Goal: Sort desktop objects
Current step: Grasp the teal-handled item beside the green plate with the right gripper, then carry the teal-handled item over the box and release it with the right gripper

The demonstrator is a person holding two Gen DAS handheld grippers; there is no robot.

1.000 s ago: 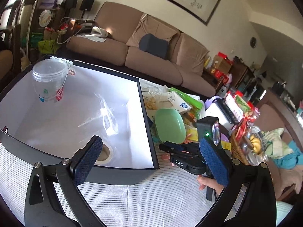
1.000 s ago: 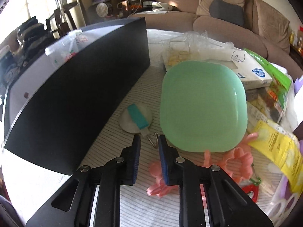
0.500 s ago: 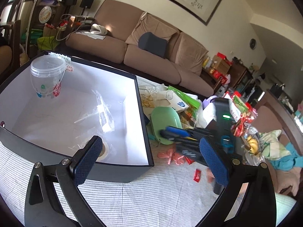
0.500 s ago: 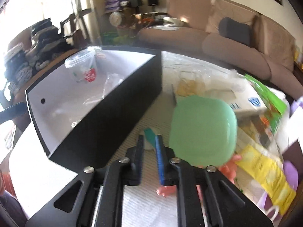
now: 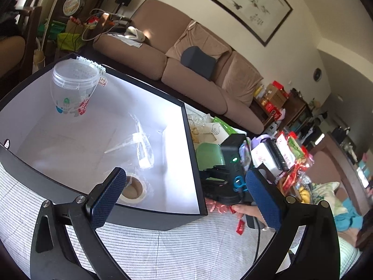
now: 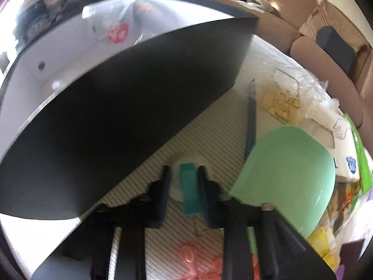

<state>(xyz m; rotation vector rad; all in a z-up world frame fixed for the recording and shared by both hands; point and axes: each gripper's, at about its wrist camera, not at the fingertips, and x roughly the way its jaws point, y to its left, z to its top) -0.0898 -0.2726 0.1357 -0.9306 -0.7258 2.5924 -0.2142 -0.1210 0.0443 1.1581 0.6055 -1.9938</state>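
Your right gripper (image 6: 181, 182) straddles the teal clip (image 6: 190, 191), on the tabletop (image 6: 144, 175) beside the box (image 6: 116, 121).
Fingers sit either side of the clip w/ gaps, not clamped; green plate (image 6: 286, 175) just right. Your left gripper (image 5: 186, 191) hangs wide apart, holding nothing, over the box's near wall; cup (image 5: 72, 88), tape roll (image 5: 132, 189) & plastic bag (image 5: 142, 140) inside.
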